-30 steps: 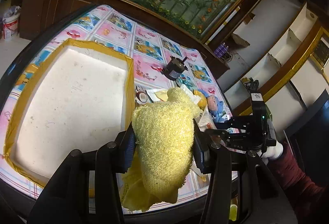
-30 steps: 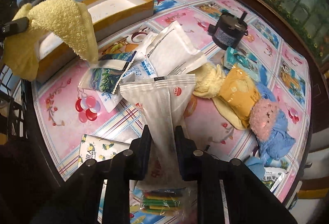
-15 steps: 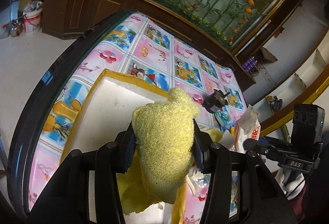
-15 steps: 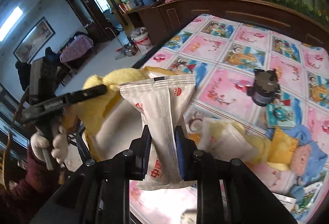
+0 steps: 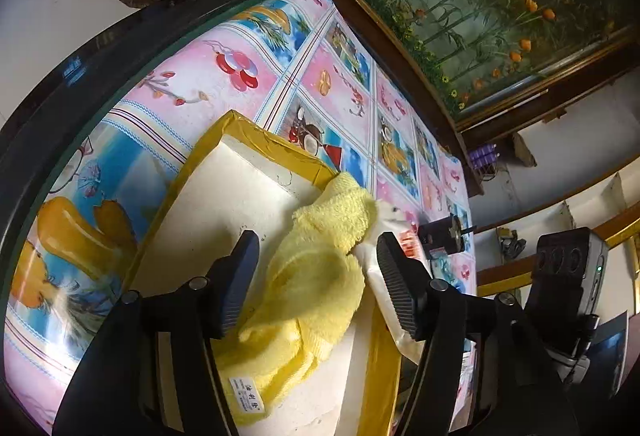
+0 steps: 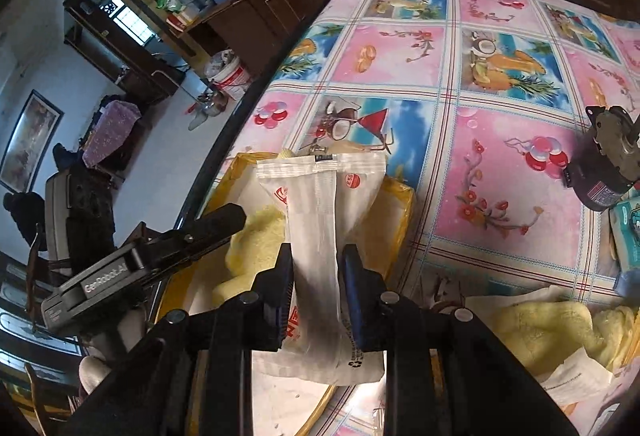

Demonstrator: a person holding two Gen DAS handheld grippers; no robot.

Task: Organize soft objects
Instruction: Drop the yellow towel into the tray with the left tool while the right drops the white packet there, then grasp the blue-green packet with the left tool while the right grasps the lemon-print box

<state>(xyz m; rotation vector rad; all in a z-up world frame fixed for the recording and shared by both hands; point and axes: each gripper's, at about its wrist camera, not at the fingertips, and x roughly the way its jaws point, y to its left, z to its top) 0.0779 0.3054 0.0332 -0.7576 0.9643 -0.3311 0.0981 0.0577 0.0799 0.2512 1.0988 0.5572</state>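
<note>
Left gripper [image 5: 316, 276] is opening its jaws, and my yellow towel [image 5: 316, 276] slumps free between them inside the box [image 5: 280, 152]. Right gripper [image 6: 316, 292] pinches a white packet [image 6: 320, 216] at mid-length above that box; it looks light, crinkly and slippery, so I'd grip the middle.

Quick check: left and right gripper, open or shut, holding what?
Left gripper: jaws opening, yellow towel loose between them, over the tray.
Right gripper: shut on white packet.
</note>
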